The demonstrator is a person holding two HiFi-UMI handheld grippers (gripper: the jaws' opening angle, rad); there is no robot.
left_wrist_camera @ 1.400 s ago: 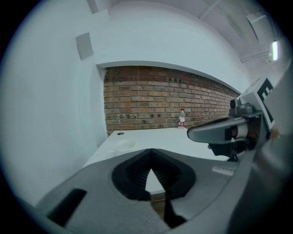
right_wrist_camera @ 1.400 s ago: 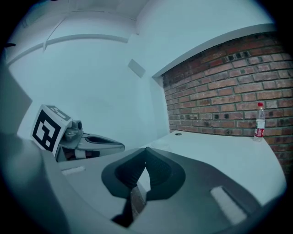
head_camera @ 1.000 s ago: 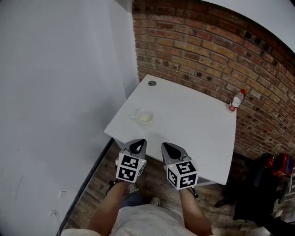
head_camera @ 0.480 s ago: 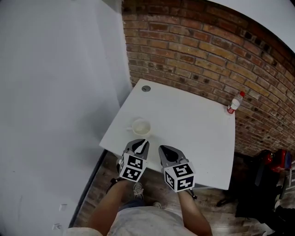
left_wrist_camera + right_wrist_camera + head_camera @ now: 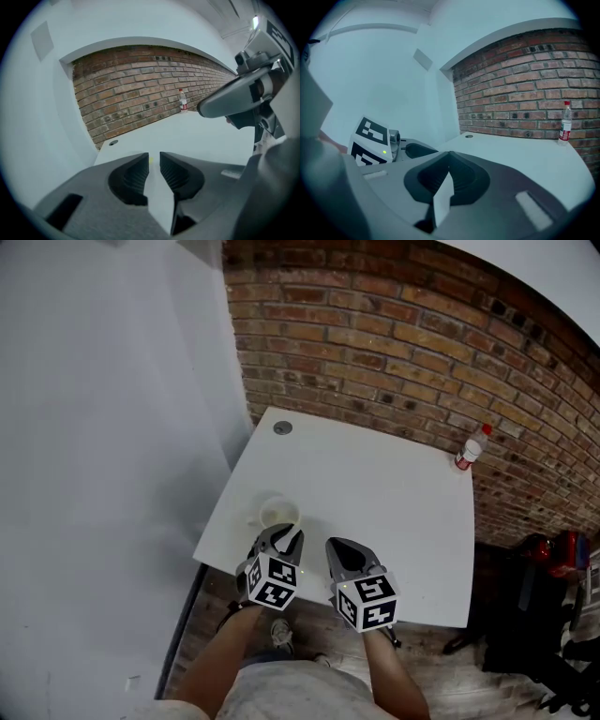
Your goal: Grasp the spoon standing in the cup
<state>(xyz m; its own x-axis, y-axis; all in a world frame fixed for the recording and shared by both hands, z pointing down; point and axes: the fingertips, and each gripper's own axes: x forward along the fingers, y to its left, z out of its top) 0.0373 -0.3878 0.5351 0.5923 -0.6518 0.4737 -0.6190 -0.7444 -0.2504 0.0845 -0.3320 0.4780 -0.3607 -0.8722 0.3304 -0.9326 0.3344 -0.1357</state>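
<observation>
Closer to the cup (image 5: 278,513) than a second ago with the left gripper (image 5: 284,536); tips now just beside its near rim. Jaws a little apart, with a narrow gap and nothing clamped. Through the gap, in the left gripper view, only a small yellow spot, too small to name. Right gripper (image 5: 337,546) just beside the left one, over the near part of the table (image 5: 403,521). Jaws together at the tips, closed on nothing. Spoon not possible to make out: too small in the head view, and the cup hidden behind the jaws in the left gripper view. Cup standing near the front left corner of the white table. Further out, a round hole (image 5: 282,427) near the far left corner. Bottle (image 5: 466,448) with red cap upright at the far right corner, close to the brick wall (image 5: 394,343). On the left side, a white wall (image 5: 103,427).
</observation>
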